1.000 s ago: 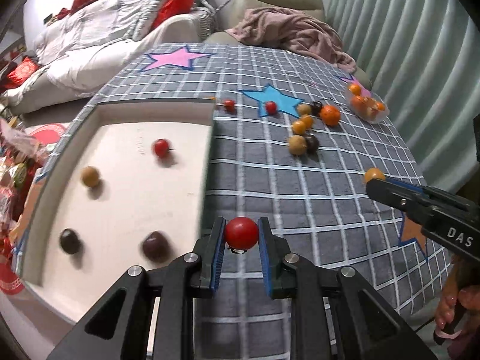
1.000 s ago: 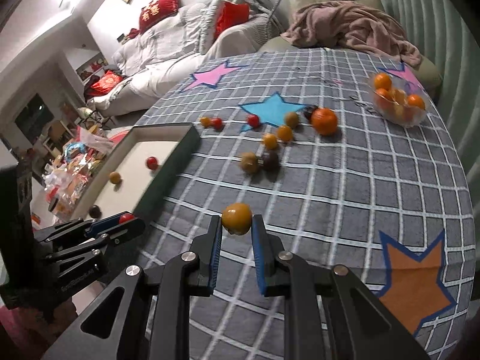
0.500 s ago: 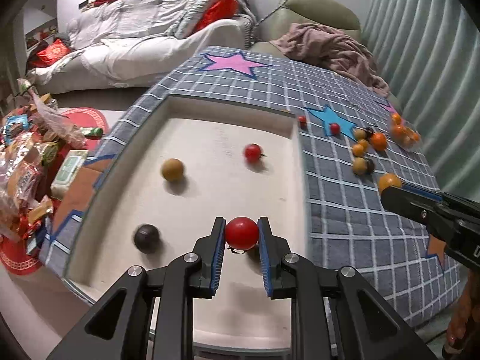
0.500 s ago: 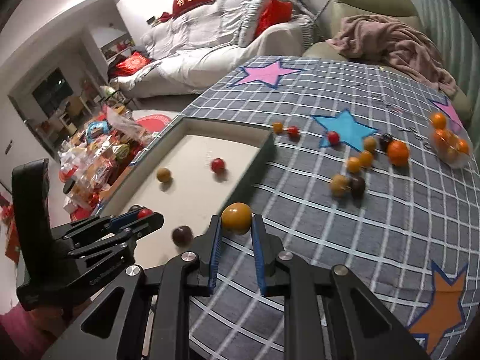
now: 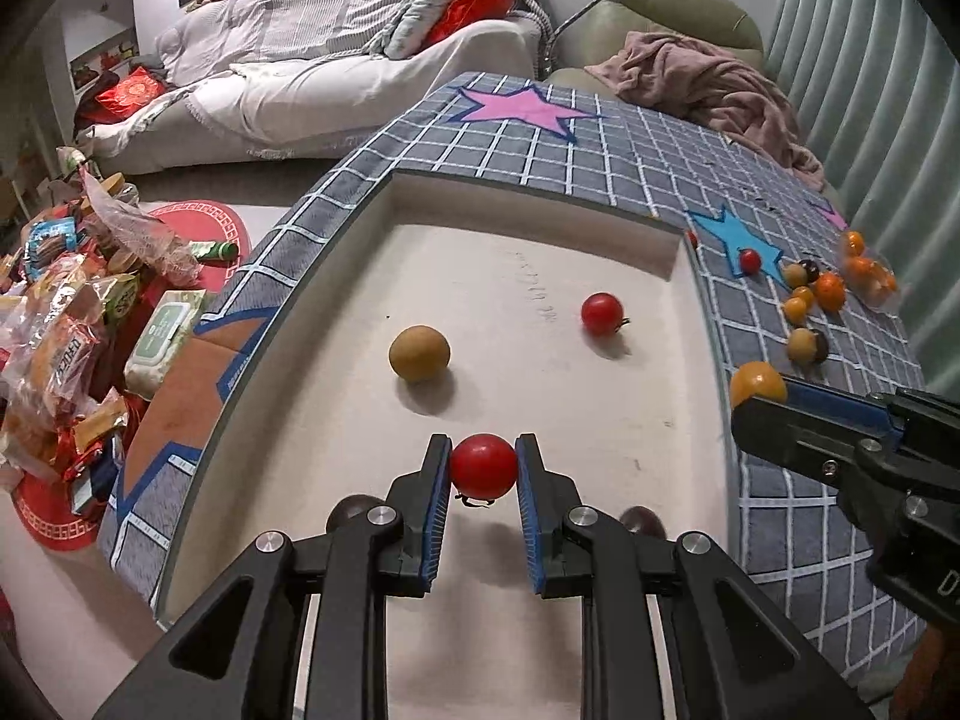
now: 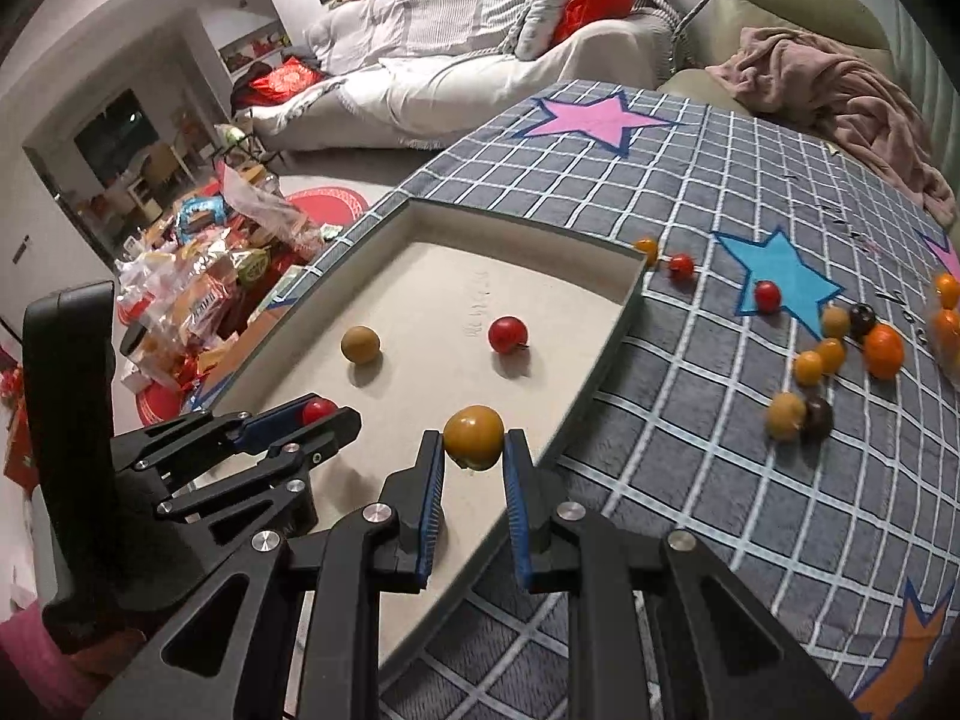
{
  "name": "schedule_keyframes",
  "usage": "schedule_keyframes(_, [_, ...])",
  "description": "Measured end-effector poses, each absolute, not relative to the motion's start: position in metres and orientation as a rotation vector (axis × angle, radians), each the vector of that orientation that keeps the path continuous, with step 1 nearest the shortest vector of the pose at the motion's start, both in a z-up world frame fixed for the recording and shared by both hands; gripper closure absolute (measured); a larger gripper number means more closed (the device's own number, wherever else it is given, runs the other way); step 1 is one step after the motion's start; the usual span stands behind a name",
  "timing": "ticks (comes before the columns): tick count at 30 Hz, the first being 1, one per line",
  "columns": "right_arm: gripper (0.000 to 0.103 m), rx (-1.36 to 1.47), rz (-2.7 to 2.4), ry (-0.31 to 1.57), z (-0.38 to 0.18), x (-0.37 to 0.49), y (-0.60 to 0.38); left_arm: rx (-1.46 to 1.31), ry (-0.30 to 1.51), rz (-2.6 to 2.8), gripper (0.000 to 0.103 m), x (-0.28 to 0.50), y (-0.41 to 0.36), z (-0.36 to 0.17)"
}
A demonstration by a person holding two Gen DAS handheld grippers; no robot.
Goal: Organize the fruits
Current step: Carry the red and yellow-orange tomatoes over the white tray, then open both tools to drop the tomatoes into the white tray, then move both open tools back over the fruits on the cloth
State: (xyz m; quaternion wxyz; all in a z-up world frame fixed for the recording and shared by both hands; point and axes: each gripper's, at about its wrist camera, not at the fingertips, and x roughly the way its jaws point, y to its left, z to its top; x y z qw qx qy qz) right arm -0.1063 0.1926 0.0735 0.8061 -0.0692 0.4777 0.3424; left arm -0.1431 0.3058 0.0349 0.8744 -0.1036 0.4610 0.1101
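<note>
While over tray [image 5: 384, 204], left claw [image 5: 483, 468] seemingly level, pinching red fruit [image 5: 483, 465]

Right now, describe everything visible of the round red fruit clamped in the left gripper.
The round red fruit is small, smooth and glossy, like a cherry tomato, with a dark stem bit at its underside. It is pinched at its sides between the blue-padded fingers of the left gripper, over the near part of the shallow beige tray, whose floor shows its shadow. Nothing else touches it.

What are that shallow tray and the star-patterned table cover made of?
The tray looks like cardboard or painted board: matte cream floor with scuffs, thin dark walls. The table cover looks like soft plush fabric: fuzzy grey nap with printed grid and stars.
</note>
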Motion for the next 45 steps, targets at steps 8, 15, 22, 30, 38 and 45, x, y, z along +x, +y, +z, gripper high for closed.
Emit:
schedule_keyframes(8, [0.081, -0.201, 0.719, 1.068, 0.052, -0.098, 0.209, -0.204, 1.008, 0.241, 0.080, -0.137, 0.307, 0.023])
schedule_keyframes(15, [0.071, -0.196, 0.722, 1.086, 0.046, -0.096, 0.210, -0.200, 1.021, 0.242, 0.079, -0.137, 0.308, 0.018])
schedule_keyframes(22, [0.019, -0.201, 0.722, 1.035, 0.060, -0.103, 0.210, -0.172, 0.970, 0.250, 0.012, -0.143, 0.303, 0.027])
schedule_keyframes(30, [0.000, -0.179, 0.630, 1.010, 0.067, -0.101, 0.170, -0.198, 0.995, 0.247, 0.012, -0.150, 0.301, 0.027])
schedule_keyframes(38, [0.000, -0.083, 0.453, 1.061, 0.050, -0.081, 0.086, -0.133, 0.954, 0.171, 0.012, -0.147, 0.261, 0.050])
schedule_keyframes(45, [0.000, -0.145, 0.290, 1.065, 0.031, -0.072, 0.028, -0.017, 0.930, 0.061, 0.012, -0.136, 0.201, 0.061])
